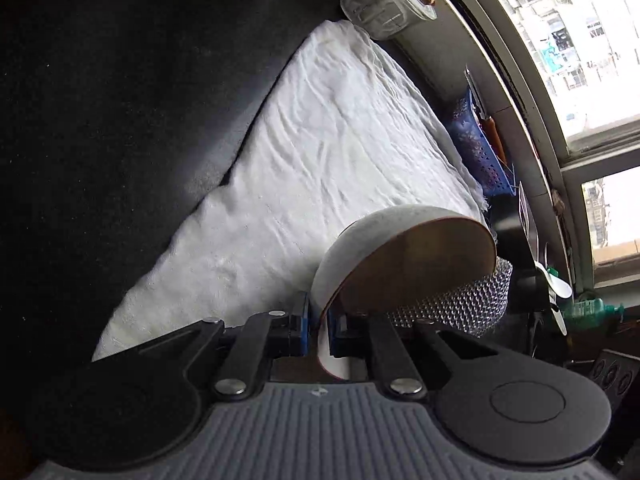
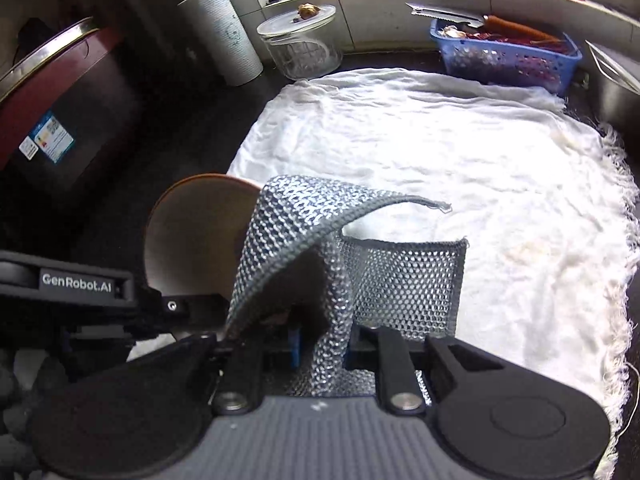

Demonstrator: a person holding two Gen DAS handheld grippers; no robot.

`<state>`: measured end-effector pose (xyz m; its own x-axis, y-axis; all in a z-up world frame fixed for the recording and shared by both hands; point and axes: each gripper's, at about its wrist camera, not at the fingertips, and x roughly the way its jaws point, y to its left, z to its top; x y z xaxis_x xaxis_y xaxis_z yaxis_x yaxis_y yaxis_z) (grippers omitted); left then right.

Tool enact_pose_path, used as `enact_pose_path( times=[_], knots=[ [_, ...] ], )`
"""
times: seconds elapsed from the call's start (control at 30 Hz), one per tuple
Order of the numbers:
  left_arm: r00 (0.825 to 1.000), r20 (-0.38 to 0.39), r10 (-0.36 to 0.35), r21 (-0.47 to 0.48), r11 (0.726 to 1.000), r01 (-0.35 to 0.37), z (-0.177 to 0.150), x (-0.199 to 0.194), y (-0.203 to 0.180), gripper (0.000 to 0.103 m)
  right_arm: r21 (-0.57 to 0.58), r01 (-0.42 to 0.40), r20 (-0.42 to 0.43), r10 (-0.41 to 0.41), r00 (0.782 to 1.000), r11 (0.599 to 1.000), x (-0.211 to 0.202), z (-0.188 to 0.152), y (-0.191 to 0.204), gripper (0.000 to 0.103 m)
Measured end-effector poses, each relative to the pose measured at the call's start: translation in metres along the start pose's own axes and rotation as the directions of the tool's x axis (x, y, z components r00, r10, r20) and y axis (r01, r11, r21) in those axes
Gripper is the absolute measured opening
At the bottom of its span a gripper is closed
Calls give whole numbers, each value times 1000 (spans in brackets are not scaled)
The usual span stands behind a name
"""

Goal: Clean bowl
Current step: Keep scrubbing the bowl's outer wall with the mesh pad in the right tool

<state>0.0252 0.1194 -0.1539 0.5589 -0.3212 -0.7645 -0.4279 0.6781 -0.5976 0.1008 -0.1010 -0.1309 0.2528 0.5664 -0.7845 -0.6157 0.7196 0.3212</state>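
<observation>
My left gripper (image 1: pixel 319 330) is shut on the rim of a bowl (image 1: pixel 416 256), white outside and brown inside, held tilted on its side above a white cloth (image 1: pixel 320 152). The bowl also shows in the right wrist view (image 2: pixel 192 240), left of centre. My right gripper (image 2: pixel 322 344) is shut on a silver mesh scrubbing cloth (image 2: pixel 304 240), which folds over and hangs beside the bowl's open face. The mesh also shows in the left wrist view (image 1: pixel 460 304), against the bowl's lower edge.
A white cloth (image 2: pixel 440 152) covers the dark counter (image 1: pixel 120 120). At the back stand a glass jar with lid (image 2: pixel 300 40), a white cylinder (image 2: pixel 220 28), and a blue basket (image 2: pixel 508 56) with a knife. A dark red appliance (image 2: pixel 60 100) is at left.
</observation>
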Motion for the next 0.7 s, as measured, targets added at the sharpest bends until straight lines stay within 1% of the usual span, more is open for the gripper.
enact_pose_path(
  times=[0.03,0.07,0.1,0.13,0.17,0.23,0.27,0.3,0.33,0.4,0.47,0.5,0.53,0.57,0.6,0.63,0.7],
  knots=[
    [999,20,49,119,992,-51,-2,-1,-14,10,-31,9,1,-9,1000,999,-2,2,2,15],
    [994,45,95,235,967,-103,-4,-2,-28,12,-70,18,3,-18,1000,997,-5,4,4,15],
    [988,78,134,333,930,-152,-7,-3,-41,12,-111,26,3,-26,1000,993,-8,6,6,15],
    [979,126,161,409,891,-199,-11,-6,-52,12,-148,38,4,-38,999,988,-10,8,8,14],
    [968,171,186,495,833,-247,-14,-8,-64,12,-208,64,12,-63,998,976,-12,9,12,14],
    [961,184,206,569,775,-275,-13,-8,-75,12,-322,111,26,-108,994,940,-13,9,19,14],
    [959,191,209,597,751,-282,-11,-7,-79,12,-362,121,28,-119,993,924,-13,9,21,14],
    [953,207,220,635,711,-302,-11,-6,-83,12,-396,123,27,-122,992,910,-13,10,21,15],
    [948,221,228,654,686,-318,-10,-7,-86,14,-437,129,32,-128,991,890,-13,10,24,15],
    [951,212,227,685,660,-310,-7,-7,-92,14,-532,145,37,-148,988,834,-12,10,32,15],
    [952,200,231,707,639,-303,-7,-6,-95,14,-613,158,46,-164,985,774,-10,7,40,15],
    [952,197,234,716,629,-303,-8,-6,-96,14,-639,160,48,-169,984,752,-9,7,42,15],
    [952,195,236,720,625,-302,-9,-5,-97,13,-643,158,45,-170,985,750,-8,9,43,14],
    [953,195,233,714,632,-301,-11,-5,-96,11,-638,156,41,-169,985,754,-7,10,42,14],
    [953,196,231,709,638,-300,-13,-5,-96,10,-633,154,39,-167,985,759,-6,11,41,15],
    [953,197,230,702,645,-301,-14,-5,-95,10,-619,148,32,-163,986,771,-4,12,39,15],
    [951,204,233,682,663,-309,-15,-5,-91,10,-575,125,8,-147,989,808,0,12,35,15]
  ],
)
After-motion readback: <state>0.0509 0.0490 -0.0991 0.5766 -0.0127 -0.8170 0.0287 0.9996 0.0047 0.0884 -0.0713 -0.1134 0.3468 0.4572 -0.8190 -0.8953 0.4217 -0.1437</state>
